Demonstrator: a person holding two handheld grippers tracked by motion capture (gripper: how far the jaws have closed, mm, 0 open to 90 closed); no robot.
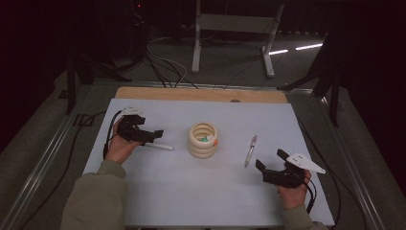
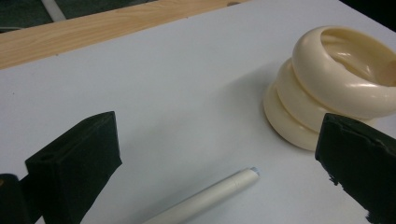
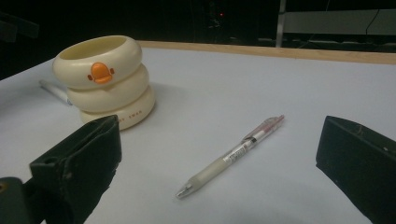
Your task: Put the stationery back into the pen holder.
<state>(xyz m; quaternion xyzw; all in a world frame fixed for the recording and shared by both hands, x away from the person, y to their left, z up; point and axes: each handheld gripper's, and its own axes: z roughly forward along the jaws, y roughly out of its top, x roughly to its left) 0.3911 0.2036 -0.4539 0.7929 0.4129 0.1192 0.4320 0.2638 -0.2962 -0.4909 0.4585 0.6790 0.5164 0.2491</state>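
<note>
The fingers (image 2: 79, 163) of the left gripper (image 1: 143, 135) stand wide apart with nothing between them but bare tabletop and the end of a white cylindrical marker (image 2: 205, 198); they grip nothing; in the high view that gripper sits over the left half of the pale grey tabletop (image 1: 158, 187), near its left edge, with the white marker (image 1: 159, 146) lying on the surface just beside and partly under it, pointing towards the middle. The fingers (image 3: 79, 158) of the right gripper (image 1: 270, 167) are likewise spread wide and hold nothing; this gripper hovers near the right front corner of the tabletop; a clear plastic ballpoint pen with a frosted grip (image 3: 231, 156) lies flat on the surface ahead of it, between the two fingers as the right gripper view looks, but apart from both; in the high view the pen (image 1: 250, 151) lies right of centre, roughly lengthwise front to back. A cream-coloured holder shaped like three stacked rings (image 1: 203, 140) stands upright at the middle of the tabletop, between the marker and the pen and touching neither; an orange duck-bill mark (image 3: 101, 73) shows on its top ring; something green lies inside it, too small to tell. A strip of bare wood (image 1: 201, 94) runs along the far edge.
</note>
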